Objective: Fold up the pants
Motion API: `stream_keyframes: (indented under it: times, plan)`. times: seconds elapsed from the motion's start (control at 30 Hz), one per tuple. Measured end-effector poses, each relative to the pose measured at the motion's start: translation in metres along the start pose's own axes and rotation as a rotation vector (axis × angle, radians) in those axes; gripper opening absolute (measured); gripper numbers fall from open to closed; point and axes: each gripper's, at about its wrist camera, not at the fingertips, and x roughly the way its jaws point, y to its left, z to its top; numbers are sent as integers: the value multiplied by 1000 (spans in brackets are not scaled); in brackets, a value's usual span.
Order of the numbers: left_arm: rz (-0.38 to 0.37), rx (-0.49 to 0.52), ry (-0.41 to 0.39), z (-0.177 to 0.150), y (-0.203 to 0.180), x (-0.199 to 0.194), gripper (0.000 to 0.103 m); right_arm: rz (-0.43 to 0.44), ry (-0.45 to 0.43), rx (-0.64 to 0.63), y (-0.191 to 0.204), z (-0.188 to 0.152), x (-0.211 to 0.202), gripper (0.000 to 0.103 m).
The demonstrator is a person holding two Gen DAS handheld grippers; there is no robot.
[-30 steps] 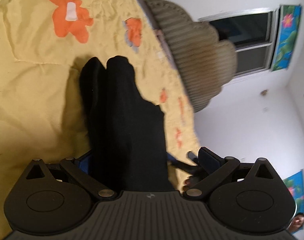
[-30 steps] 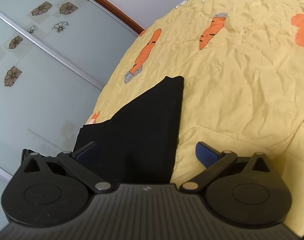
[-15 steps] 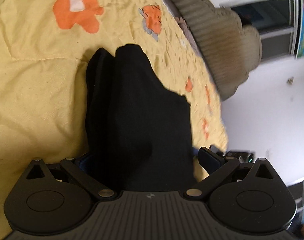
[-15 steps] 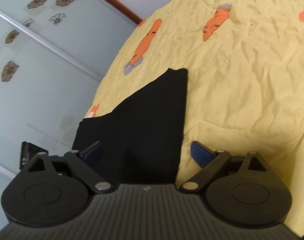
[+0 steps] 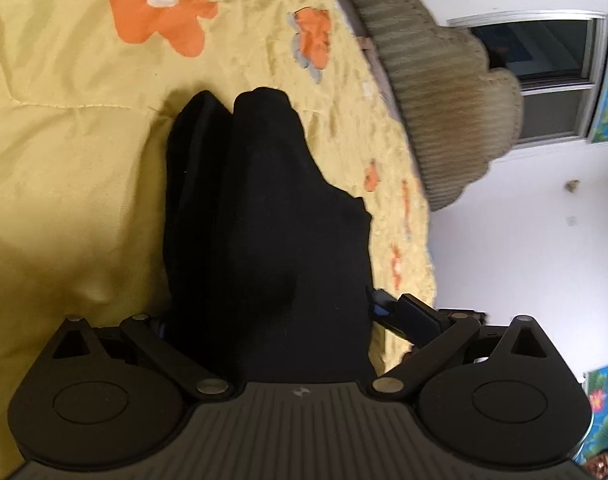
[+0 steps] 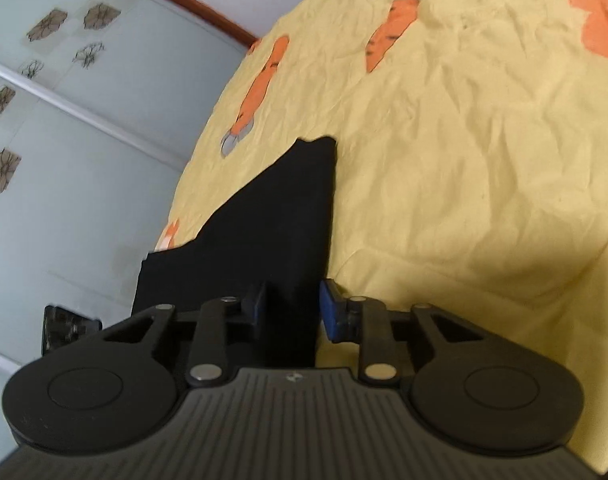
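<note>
Right gripper (image 6: 292,304): fingers just narrowed, pinching black fabric pants (image 6: 264,240) spread ahead on yellow carrot-print bed cover (image 6: 463,180). Left gripper (image 5: 280,312): fingers spread wide, pants (image 5: 264,220) bunched between.

No text or label can be read.
</note>
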Motion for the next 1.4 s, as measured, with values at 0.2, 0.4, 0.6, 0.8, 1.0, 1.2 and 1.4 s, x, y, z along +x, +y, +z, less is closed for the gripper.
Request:
stream_keyframes:
  times: [0.2,0.4,0.6,0.8,1.0,1.2,1.4]
  plan:
    - [42,95,20,-4,-12,7,103,-35,105,-158,45,-5,15,80]
    - [6,53,-50,-7,-4,4,103,160,105,3,25,-3,26,86]
    - [68,84,-108,-18,-7,-2,79,123,70,-13,24,-7,17,79]
    - [123,44,-125,-20,7,-11,36,32,93,8,11,-6,7,28]
    - [142,63,-146,-24,-3,-14,26,9,82,-29,18,-7,11,20]
    - [130,111,-171,-28,-28,-17,23,6,47,-94,37,-5,-3,18]
    - [138,161,-185,-30,-62,-8,22,10,10,-172,55,3,-25,15]
